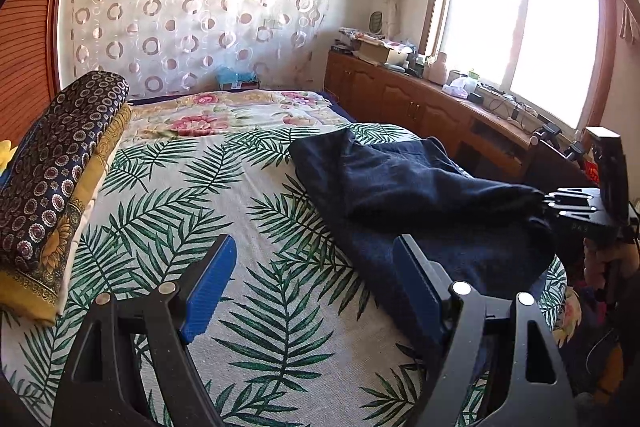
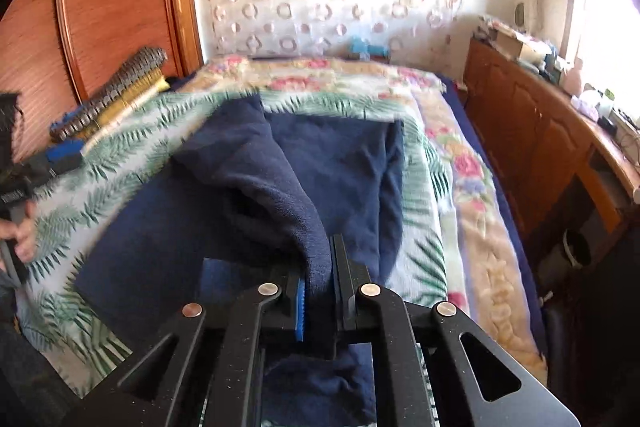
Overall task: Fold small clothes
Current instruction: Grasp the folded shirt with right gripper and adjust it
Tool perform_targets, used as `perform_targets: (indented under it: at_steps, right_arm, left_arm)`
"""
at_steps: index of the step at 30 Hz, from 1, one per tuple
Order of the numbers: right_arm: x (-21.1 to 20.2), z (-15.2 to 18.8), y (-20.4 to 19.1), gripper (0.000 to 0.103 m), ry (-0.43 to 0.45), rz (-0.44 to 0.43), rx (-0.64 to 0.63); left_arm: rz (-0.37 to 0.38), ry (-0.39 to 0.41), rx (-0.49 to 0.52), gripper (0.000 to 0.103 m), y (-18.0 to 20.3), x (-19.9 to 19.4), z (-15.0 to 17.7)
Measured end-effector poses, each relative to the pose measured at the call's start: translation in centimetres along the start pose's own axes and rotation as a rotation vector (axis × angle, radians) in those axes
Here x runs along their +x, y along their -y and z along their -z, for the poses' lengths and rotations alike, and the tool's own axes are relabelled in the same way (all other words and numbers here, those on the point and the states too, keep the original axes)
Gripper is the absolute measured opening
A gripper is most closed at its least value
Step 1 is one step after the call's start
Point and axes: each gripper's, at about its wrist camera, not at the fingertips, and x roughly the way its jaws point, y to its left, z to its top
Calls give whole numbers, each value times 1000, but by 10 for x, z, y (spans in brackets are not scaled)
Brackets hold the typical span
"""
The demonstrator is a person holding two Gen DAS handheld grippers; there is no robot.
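Folding is underway on the navy garment (image 2: 344, 163), which is lying on the leaf-print bedcover (image 1: 168, 195) toward the bed's window side. The right gripper (image 2: 320, 279) is pinching a bunched corner, its fingers clamped tight on the cloth and lifting it off the layer beneath. The left gripper (image 1: 312, 287) is hovering low beside the garment's near edge, fingers spread wide and holding nothing (pitched downward). Next, judging by the layout, the raised corner needs carrying across while the left pins or takes the opposite edge.
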Motion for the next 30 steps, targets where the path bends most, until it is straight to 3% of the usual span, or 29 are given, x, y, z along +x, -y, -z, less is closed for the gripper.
perform_targets:
  at_steps: [9,17,23,30]
  right_arm:
    - [-19,-6,-13,17,48,8,-53]
    - [-27,-23,-23,46,112,-25,-90]
    - [2,-44,-39,58,102,-100,-119]
    - [54,-70,-71,59,52,-150,-168]
  left_arm:
    - [-24,5,32,81,7,-6,-3]
    - [-20,5,48,81,14,-8,-3]
    - [-21,3,42,81,13,-6,-4]
    - [-28,-7,30,81,9,-5,-1]
